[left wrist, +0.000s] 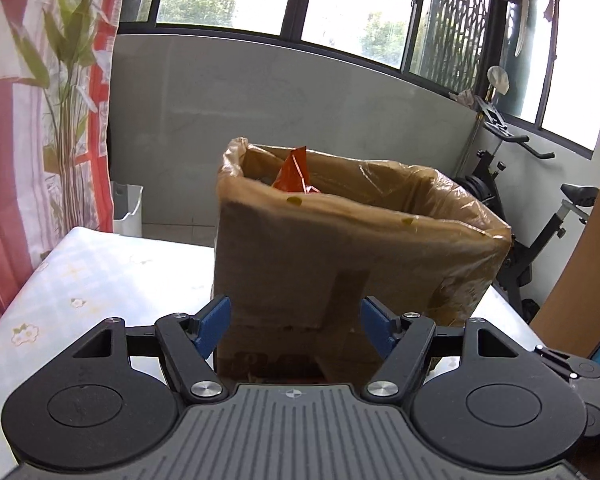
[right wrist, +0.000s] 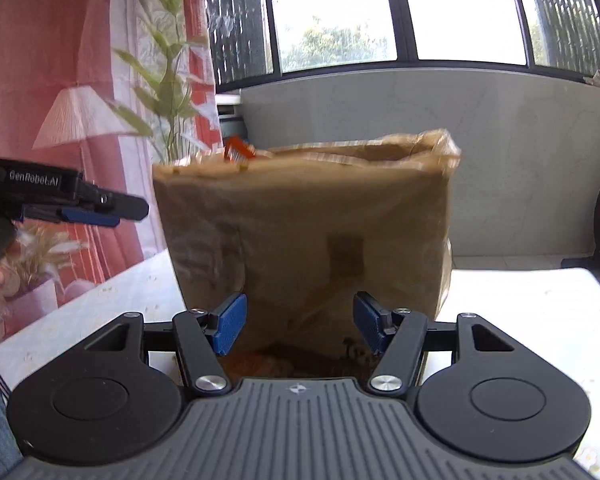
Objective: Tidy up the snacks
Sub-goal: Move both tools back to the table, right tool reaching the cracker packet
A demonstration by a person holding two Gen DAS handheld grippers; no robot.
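A tall cardboard box [left wrist: 340,256] lined with a clear plastic bag stands on the white table [left wrist: 80,280]. An orange-red snack packet [left wrist: 294,172] sticks up out of its open top; it also shows in the right wrist view [right wrist: 240,151] at the rim of the box [right wrist: 308,240]. My left gripper [left wrist: 296,326] is open and empty, close in front of the box's lower face. My right gripper [right wrist: 300,326] is open and empty, also close in front of the box. The left gripper shows from the side in the right wrist view [right wrist: 100,210], left of the box.
A pink printed curtain [left wrist: 28,120] hangs at the left. A white bin [left wrist: 128,212] stands behind the table. An exercise bike [left wrist: 540,216] stands at the right by the windows. A wooden panel [left wrist: 588,260] is at the far right.
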